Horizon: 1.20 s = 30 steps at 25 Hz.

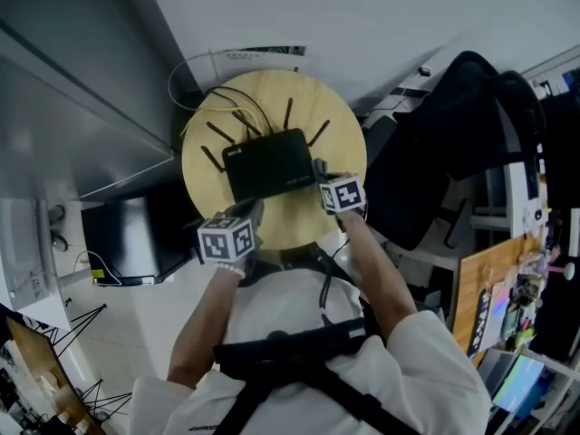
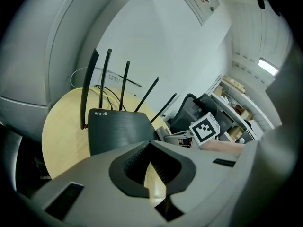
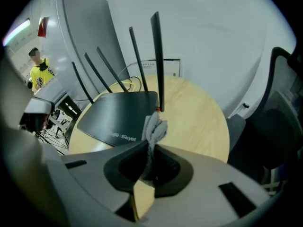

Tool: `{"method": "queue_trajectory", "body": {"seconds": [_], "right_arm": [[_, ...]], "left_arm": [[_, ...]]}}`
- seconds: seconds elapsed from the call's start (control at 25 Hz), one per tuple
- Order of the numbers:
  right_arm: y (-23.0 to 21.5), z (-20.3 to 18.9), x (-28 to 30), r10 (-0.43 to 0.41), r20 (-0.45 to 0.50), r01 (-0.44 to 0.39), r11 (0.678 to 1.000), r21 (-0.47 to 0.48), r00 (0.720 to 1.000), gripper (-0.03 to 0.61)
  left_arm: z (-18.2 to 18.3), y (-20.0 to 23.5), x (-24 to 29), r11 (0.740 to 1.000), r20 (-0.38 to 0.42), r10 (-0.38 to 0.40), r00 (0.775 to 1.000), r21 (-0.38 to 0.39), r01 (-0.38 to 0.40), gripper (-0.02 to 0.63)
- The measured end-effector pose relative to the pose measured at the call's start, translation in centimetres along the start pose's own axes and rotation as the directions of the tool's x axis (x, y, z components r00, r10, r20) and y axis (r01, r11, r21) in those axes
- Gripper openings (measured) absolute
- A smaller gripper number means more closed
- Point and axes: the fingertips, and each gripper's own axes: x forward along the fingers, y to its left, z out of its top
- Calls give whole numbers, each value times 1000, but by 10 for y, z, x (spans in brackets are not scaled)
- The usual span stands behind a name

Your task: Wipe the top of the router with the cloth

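A black router with several thin antennas lies in the middle of a round wooden table. My right gripper is at the router's right edge, shut on a small grey cloth. The cloth sticks out past the jaw tips, just over the router's near right corner. My left gripper hovers at the router's near left side. Its jaws are shut, tips together, with nothing between them.
A black office chair draped with dark fabric stands close to the table's right. White and yellow cables run behind the router. A black box sits on the floor at the left. A person in yellow stands far off.
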Motion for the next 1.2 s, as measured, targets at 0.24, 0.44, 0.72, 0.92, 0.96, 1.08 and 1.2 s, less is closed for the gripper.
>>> {"method": "queue_trajectory", "body": {"seconds": [0.24, 0.44, 0.72, 0.92, 0.96, 1.08, 1.2], "right_arm": [[-31, 7, -4, 52, 20, -52, 999, -8, 998, 39], [-35, 9, 12, 167, -71, -172, 982, -75, 983, 38], [-23, 23, 37, 218, -122, -238, 952, -194, 968, 39], [-19, 33, 49, 254, -132, -278, 935, -220, 958, 38], [-18, 34, 50, 259, -135, -285, 931, -229, 956, 38], [-15, 32, 49, 278, -140, -306, 919, -249, 950, 39], [-12, 26, 46, 305, -149, -335, 905, -261, 941, 38]], "left_arm": [[-3, -11, 14, 1000, 1, 11, 1000, -13, -11, -3], [-8, -15, 21, 999, 6, 42, 999, -35, -41, -3], [-11, -14, 23, 994, 28, 88, 996, -66, -86, -3], [-11, -14, 24, 990, 46, 119, 992, -86, -114, -3], [-12, -14, 23, 989, 51, 125, 991, -90, -120, -3], [-15, -14, 20, 985, 58, 145, 988, -98, -139, -3], [-17, -15, 21, 983, 64, 154, 986, -107, -146, -3]]}}
